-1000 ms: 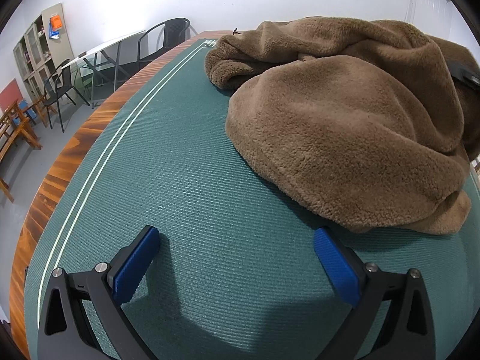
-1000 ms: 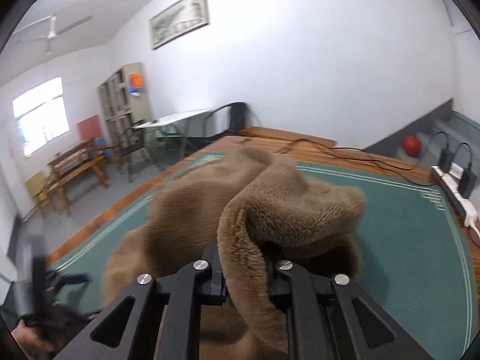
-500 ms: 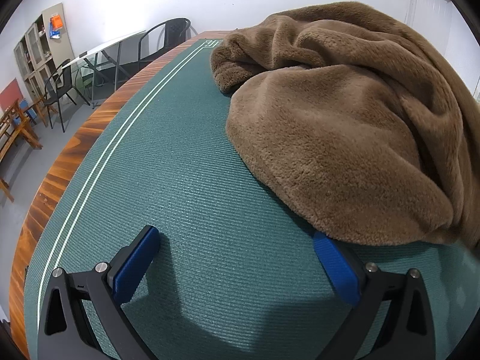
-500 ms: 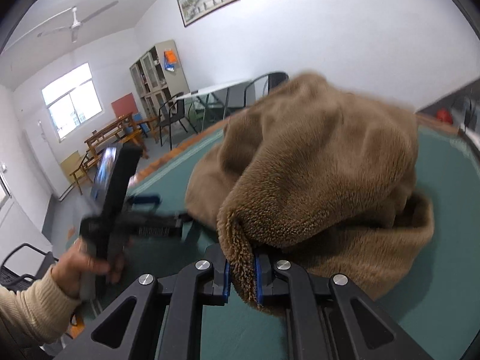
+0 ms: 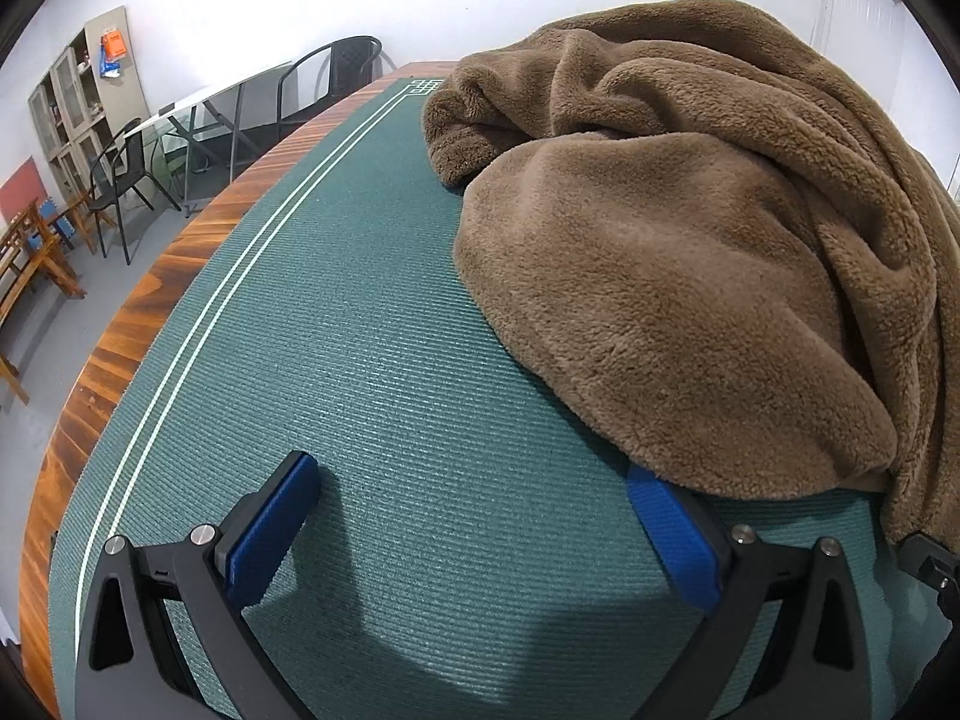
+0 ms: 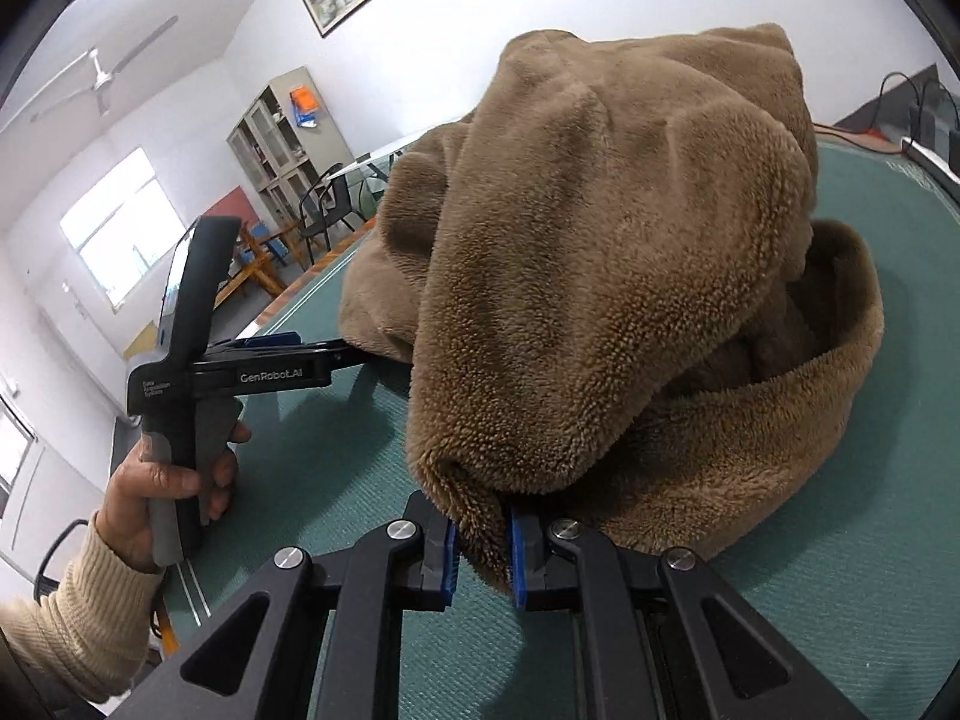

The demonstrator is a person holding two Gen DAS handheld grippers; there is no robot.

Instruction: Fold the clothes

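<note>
A brown fleece garment [image 5: 672, 228] lies bunched on the green mat [image 5: 372, 360], filling the right side of the left wrist view. My left gripper [image 5: 474, 516] is open and empty, low over the mat; its right fingertip [image 5: 654, 498] sits at the garment's near hem. My right gripper [image 6: 483, 546] is shut on a folded edge of the garment [image 6: 600, 276] and holds it just above the mat. The left gripper [image 6: 282, 354] also shows in the right wrist view, held in a hand at the garment's left side.
The mat covers a wooden table whose edge [image 5: 120, 330] runs along the left. Chairs [image 5: 120, 180] and a glass table stand on the floor beyond it. Cables and a power strip [image 6: 924, 150] lie at the table's far right.
My right gripper has pulled the garment edge toward me and lowered it near the mat. The fleece has spread toward the left gripper, now reaching its right finger. The left gripper has stayed put.
</note>
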